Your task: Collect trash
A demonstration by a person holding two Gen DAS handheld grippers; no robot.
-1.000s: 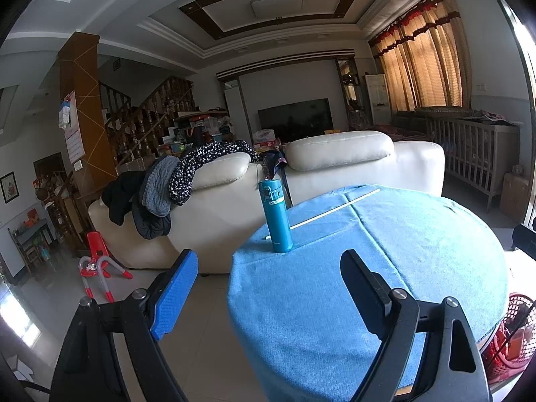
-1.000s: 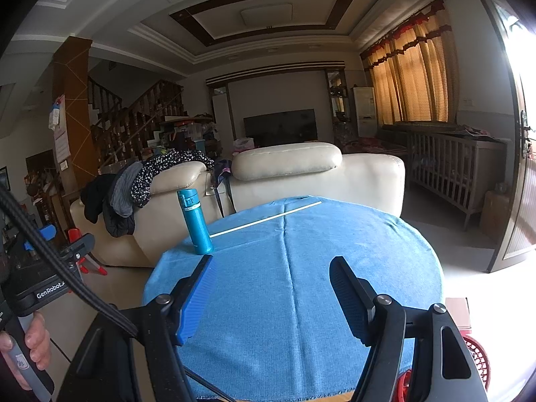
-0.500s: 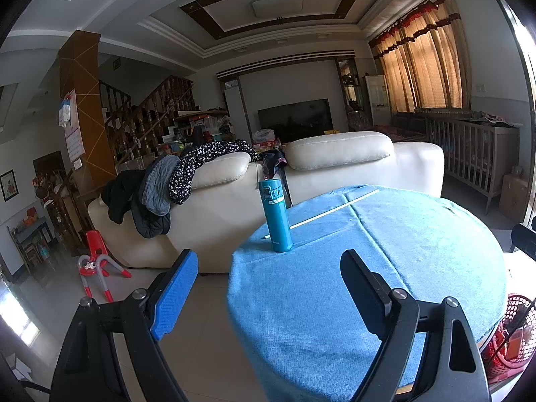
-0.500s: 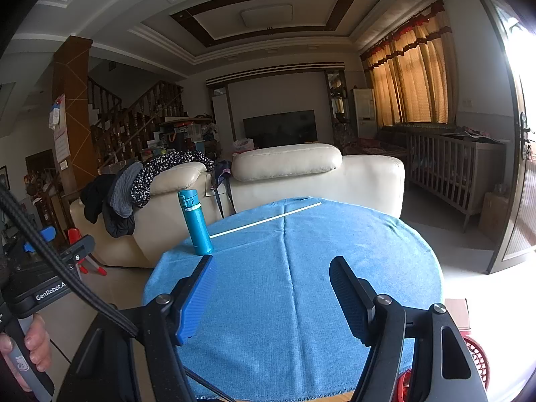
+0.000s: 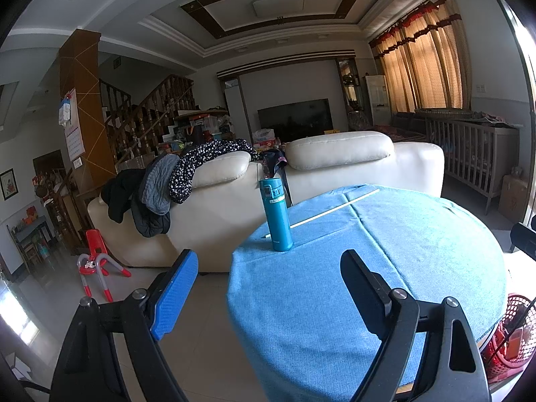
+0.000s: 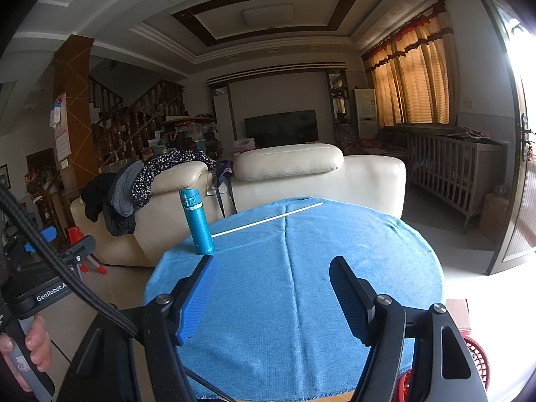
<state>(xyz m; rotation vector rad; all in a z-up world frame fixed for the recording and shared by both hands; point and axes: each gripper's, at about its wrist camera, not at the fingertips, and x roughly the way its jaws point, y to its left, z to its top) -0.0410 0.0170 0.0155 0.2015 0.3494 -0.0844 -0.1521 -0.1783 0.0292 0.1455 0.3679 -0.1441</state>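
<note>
A long white stick (image 6: 267, 220) lies flat at the far side of the round blue-clothed table (image 6: 335, 268), one end running behind an upright teal bottle (image 6: 197, 222) near the left edge. Left hand-held gripper (image 5: 268, 284) hovers at the near left edge, jaws wide apart, nothing between them. Right hand-held gripper (image 6: 273, 288) hangs over the near cloth, jaws apart and empty too. Red basket (image 5: 512, 335) sits low beside the table on the right.

Clothes (image 5: 157, 187) drape a cream sofa (image 5: 335, 167) beside stairs (image 5: 150, 114).
</note>
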